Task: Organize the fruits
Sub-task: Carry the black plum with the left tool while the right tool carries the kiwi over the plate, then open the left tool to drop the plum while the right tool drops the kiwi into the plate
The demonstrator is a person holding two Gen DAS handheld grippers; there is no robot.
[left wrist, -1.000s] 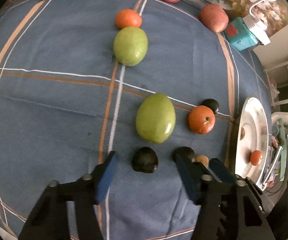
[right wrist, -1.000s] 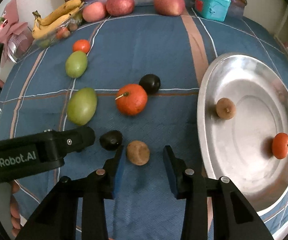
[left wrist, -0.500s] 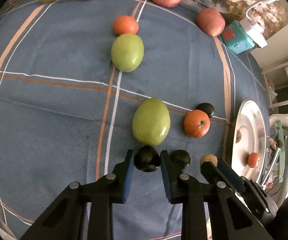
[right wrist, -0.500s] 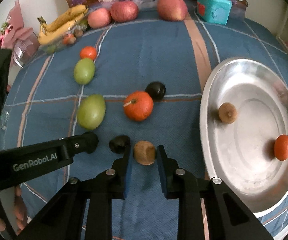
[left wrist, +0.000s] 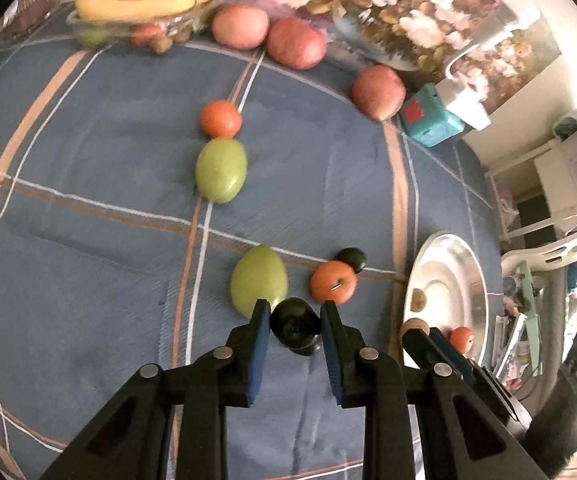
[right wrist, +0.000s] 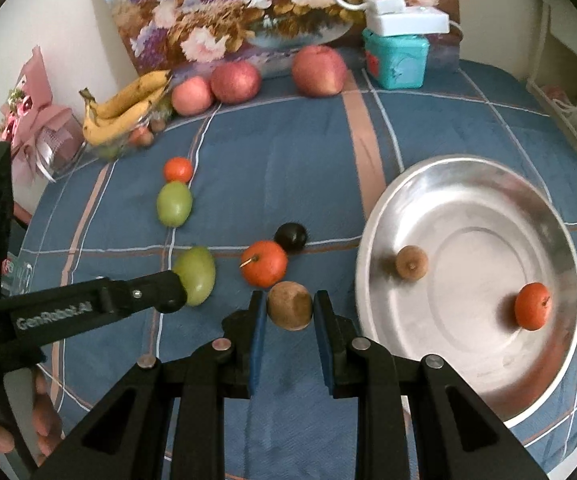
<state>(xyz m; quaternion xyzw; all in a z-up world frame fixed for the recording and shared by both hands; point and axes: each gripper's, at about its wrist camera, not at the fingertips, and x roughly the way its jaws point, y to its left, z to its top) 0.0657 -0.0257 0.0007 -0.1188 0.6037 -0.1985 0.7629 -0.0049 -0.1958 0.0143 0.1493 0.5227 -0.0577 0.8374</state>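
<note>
My left gripper (left wrist: 294,318) is shut on a small black fruit (left wrist: 294,330), held above the blue checked cloth. My right gripper (right wrist: 288,308) is shut on a round brown fruit (right wrist: 289,305), also lifted off the cloth; it shows in the left wrist view (left wrist: 418,330) beside the steel plate (left wrist: 470,264). The plate (right wrist: 560,240) holds another brown fruit (right wrist: 411,263) and a small orange (right wrist: 532,306). On the cloth lie an orange (right wrist: 264,268), a second black fruit (right wrist: 290,237), two green mangoes (right wrist: 196,274) (right wrist: 174,203) and a small orange (right wrist: 178,169).
Three red apples (right wrist: 319,71) line the far edge by a teal box (right wrist: 396,58), a flower painting and a bowl with bananas (right wrist: 126,108). A person's fingers (right wrist: 44,416) hold the left gripper's handle at the near left. White furniture stands past the table's right side.
Both grippers closed, the left on the black fruit and the right on the brown fruit, then rose from the cloth with them. The views tipped up, showing more of the far edge.
</note>
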